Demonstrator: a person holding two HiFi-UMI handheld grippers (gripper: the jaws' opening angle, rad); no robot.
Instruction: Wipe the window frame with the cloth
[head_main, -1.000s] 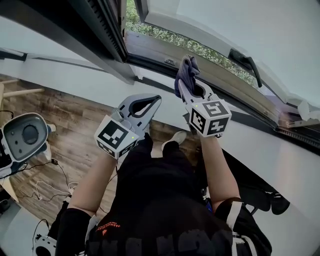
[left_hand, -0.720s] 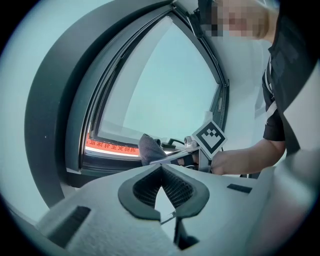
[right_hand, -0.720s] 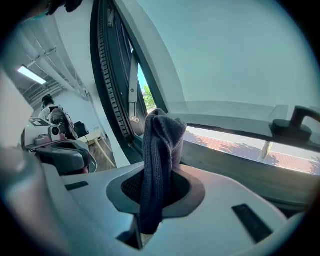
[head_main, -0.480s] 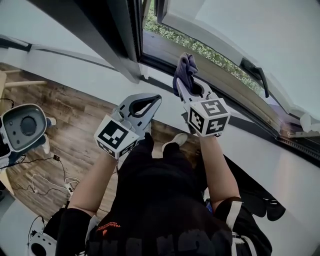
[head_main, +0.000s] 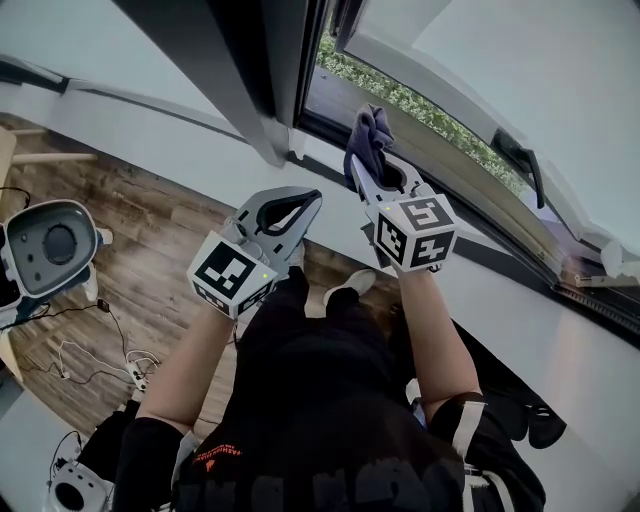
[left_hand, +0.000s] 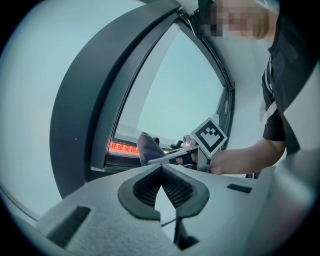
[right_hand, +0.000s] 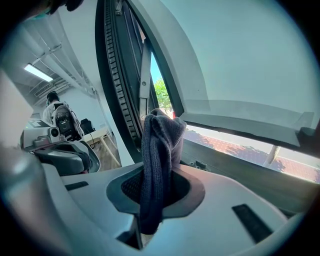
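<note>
A dark blue-grey cloth (head_main: 371, 128) sticks up from my right gripper (head_main: 362, 160), which is shut on it. The cloth's top touches the lower rail of the window frame (head_main: 452, 172), just right of the dark upright (head_main: 262, 70). In the right gripper view the cloth (right_hand: 159, 145) hangs folded between the jaws of the right gripper (right_hand: 156, 176), with the upright (right_hand: 119, 75) behind it. My left gripper (head_main: 312, 196) hovers lower and to the left, shut and holding nothing. In the left gripper view the left gripper (left_hand: 161, 168) points at the cloth (left_hand: 147, 149) and the frame (left_hand: 92, 105).
The white open sash (head_main: 500, 60) with its black handle (head_main: 521, 160) leans out on the right. A white device with a round lens (head_main: 48, 247) and cables (head_main: 92, 352) lie on the wooden floor at the left. A person (right_hand: 56, 114) stands far back in the room.
The head view has swung, so the frame sits further right in the picture. The right gripper with the cloth is now nearer the dark upright. The left gripper has held still.
</note>
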